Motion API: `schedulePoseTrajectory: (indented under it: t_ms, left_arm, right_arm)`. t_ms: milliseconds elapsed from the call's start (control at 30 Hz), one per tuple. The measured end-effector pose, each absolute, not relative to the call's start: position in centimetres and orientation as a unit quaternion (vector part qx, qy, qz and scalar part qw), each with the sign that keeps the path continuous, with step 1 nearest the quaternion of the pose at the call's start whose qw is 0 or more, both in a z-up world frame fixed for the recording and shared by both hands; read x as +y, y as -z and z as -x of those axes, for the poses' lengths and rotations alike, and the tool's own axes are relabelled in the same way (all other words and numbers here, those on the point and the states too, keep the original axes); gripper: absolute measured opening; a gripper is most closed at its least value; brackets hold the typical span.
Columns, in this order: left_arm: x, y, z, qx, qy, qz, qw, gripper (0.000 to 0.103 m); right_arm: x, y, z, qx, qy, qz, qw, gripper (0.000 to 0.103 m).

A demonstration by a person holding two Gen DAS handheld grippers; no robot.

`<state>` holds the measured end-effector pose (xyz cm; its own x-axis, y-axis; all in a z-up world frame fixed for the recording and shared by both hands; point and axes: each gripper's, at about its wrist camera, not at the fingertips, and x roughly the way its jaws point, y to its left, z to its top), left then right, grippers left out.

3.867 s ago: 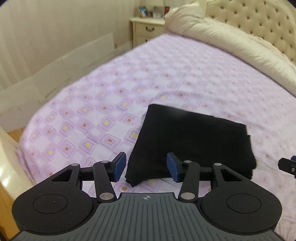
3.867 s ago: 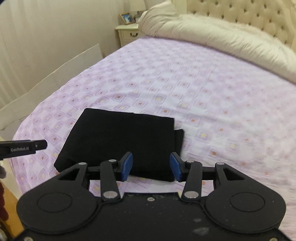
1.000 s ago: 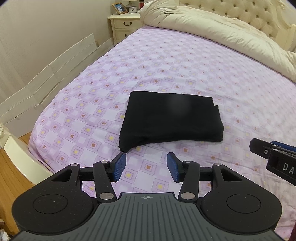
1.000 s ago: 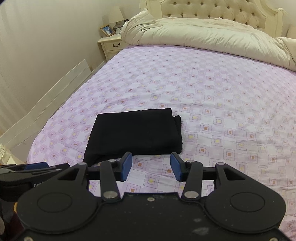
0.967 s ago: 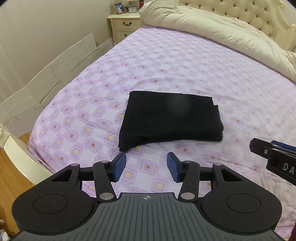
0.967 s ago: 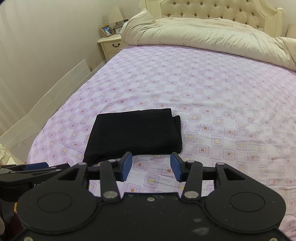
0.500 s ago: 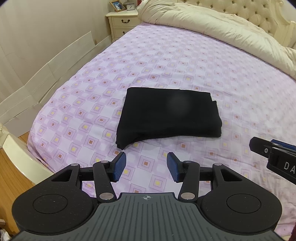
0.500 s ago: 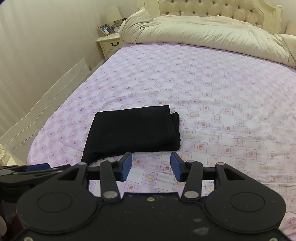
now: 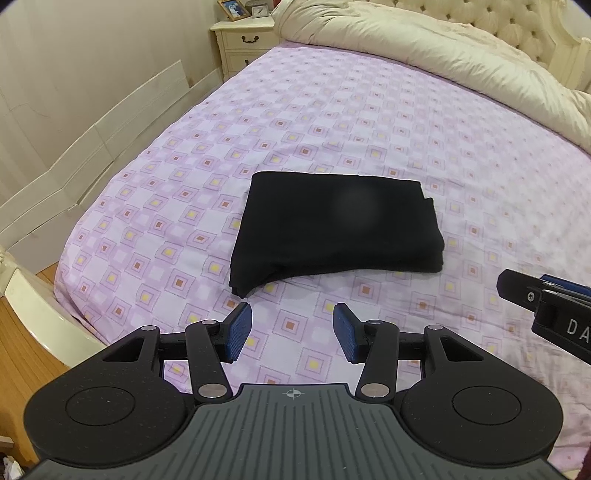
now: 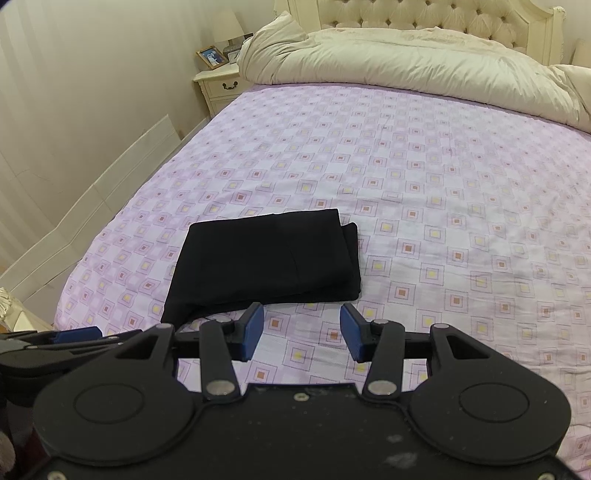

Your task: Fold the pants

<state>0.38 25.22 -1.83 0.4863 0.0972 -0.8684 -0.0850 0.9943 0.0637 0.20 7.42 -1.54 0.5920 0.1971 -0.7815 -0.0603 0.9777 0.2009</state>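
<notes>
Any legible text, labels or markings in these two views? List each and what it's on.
"DA", cut off by the frame edge: white letters on the side of the right gripper, seen in the left wrist view.
Framed photo and small clock on the nightstand: too small to read.
Nothing else legible.

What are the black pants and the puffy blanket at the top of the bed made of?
Pants: probably a soft matte knit or cotton; they show no shine and fold flat in limp layers. Blanket: looks like smooth cream fabric with fluffy filling inside, since it bulges in plump, rounded folds. The exact fibres cannot be told.
</notes>
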Motion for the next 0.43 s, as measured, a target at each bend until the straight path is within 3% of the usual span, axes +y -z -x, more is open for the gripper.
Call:
schedulePoseTrajectory:
  t_ms: [433]
  left_arm:
    - [24.86, 2.16, -1.00, 0.504, -0.048, -0.015, 0.862, 0.047]
  right_arm:
    - [7.60, 1.83, -0.72, 0.450, -0.070, -0.078, 0.887, 0.049]
